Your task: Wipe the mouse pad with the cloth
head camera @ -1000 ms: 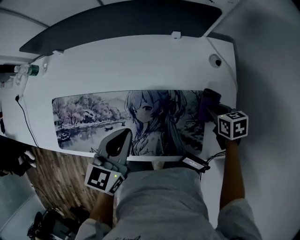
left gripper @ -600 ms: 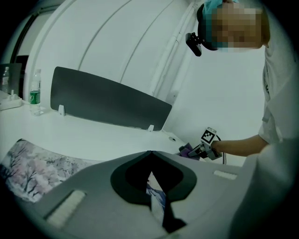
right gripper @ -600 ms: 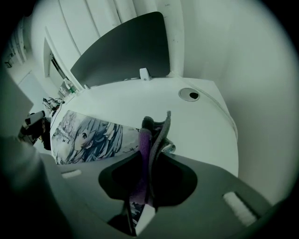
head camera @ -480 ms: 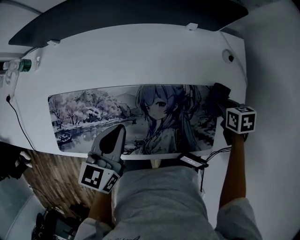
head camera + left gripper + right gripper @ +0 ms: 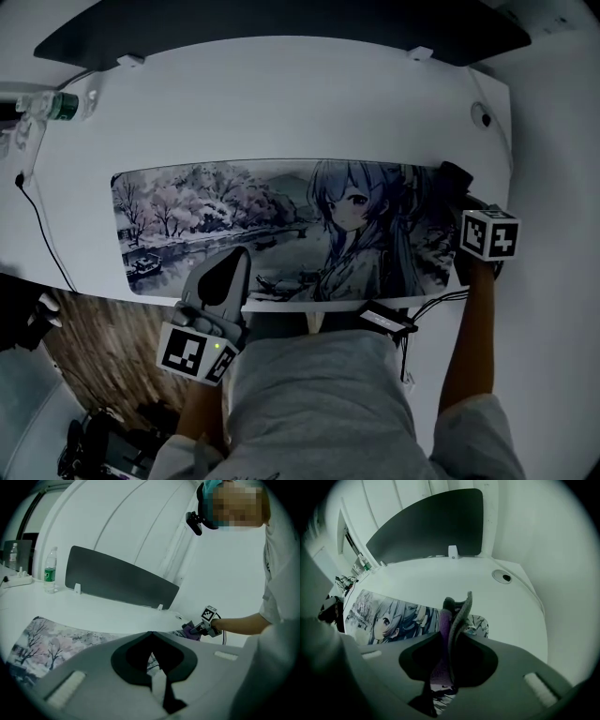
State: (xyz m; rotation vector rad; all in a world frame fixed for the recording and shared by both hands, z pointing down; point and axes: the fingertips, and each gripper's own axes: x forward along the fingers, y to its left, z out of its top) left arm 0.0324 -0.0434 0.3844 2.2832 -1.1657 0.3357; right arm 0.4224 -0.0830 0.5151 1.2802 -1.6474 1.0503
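A long mouse pad (image 5: 234,211) printed with an anime girl and a lake scene lies across the white desk (image 5: 281,103). My right gripper (image 5: 452,180) sits at the pad's right end, shut on a purple-grey cloth (image 5: 446,172). In the right gripper view the cloth (image 5: 453,616) stands folded between the jaws, over the pad (image 5: 389,613). My left gripper (image 5: 238,255) hovers at the pad's front edge, shut and empty. In the left gripper view the jaws (image 5: 151,633) meet over the pad (image 5: 51,641), and the right gripper (image 5: 202,627) shows far off.
A dark divider panel (image 5: 281,23) runs along the desk's back edge. A water bottle (image 5: 45,105) and a black cable (image 5: 37,220) are at the far left. A grommet hole (image 5: 482,117) is at the back right. A small black device (image 5: 384,319) lies at the front edge.
The head view has swung left, so the pad sits further right in the picture. The right gripper keeps the cloth at the pad's right end. The left gripper stays near the front edge.
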